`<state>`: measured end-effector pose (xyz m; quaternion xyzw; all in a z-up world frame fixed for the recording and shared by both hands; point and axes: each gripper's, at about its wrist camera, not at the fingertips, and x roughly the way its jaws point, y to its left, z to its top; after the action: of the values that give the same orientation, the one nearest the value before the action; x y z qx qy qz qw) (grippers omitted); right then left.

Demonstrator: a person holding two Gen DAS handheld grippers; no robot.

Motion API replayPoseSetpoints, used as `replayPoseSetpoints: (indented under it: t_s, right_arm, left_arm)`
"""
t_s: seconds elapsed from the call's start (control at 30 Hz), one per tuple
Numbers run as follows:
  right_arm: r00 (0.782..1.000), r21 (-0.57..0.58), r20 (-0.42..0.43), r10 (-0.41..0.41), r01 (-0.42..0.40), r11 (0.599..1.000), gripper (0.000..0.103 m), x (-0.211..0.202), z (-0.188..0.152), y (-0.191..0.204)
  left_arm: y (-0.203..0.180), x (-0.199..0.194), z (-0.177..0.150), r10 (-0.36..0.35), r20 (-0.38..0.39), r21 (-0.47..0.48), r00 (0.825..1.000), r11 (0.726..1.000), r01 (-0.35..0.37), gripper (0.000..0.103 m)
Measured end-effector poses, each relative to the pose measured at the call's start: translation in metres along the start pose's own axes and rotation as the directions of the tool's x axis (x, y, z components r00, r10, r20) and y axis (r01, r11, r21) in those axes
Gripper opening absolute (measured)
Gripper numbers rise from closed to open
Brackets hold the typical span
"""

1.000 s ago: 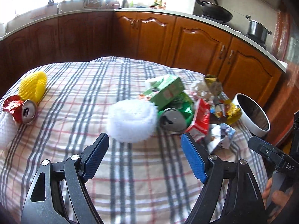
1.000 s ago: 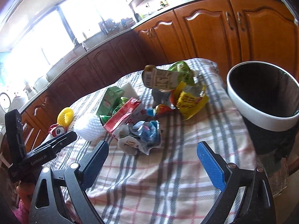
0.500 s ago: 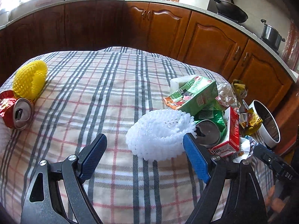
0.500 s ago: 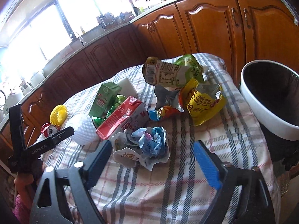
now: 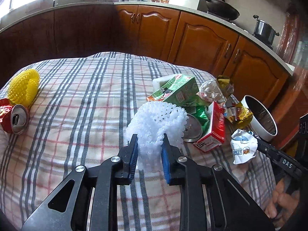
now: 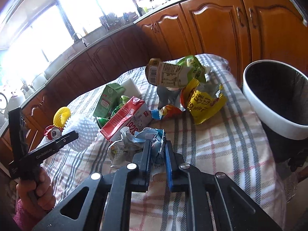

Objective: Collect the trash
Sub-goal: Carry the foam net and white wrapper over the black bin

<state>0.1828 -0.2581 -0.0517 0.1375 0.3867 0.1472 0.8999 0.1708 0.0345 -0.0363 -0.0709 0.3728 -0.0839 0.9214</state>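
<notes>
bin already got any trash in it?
No, in the right wrist view the bin shows only a dark bare interior, while the cartons and wrappers lie on the checked cloth.

Your left gripper [image 5: 149, 147] and right gripper [image 6: 156, 152] match: black metal frames with triangular cut-outs, round silver screw heads at the pivots, blue ribbed pads [image 5: 133, 156] on the inner finger faces. White lettering marks the side bars, "DAS" on the right unit and "GenRobot.AI" on the left. Your left hand [image 6: 39, 190] wears a fuzzy pink sleeve [image 6: 23, 211] at the wrist.
</notes>
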Motion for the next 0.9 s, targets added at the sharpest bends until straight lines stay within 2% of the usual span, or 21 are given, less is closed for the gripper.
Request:
replayPoseSetpoints:
  t_s: [0.13,0.4,0.63,0.9]
  right_arm:
    - [1.000,0.007,0.025,-0.009,0.009,1.000,0.013,-0.016,0.000,-0.005]
    - [0.997,0.031,0.064,-0.039,0.037,0.999,0.013,-0.041,0.000,-0.020]
    - [0.991,0.075,0.099,-0.087,0.080,0.994,0.013,-0.062,0.002,-0.049]
    - [0.980,0.132,0.135,-0.150,0.132,0.982,0.013,-0.083,0.007,-0.087]
  left_arm:
    - [-0.011,-0.018,-0.004,-0.040,0.029,0.009,0.999,0.999,0.040,0.021]
    - [-0.056,-0.025,-0.003,-0.120,0.027,0.082,0.992,0.990,0.118,0.021]
    - [-0.099,-0.018,-0.002,-0.191,-0.006,0.144,0.981,0.971,0.190,0.021]
    - [-0.144,-0.001,0.001,-0.239,-0.054,0.201,0.969,0.948,0.245,0.021]
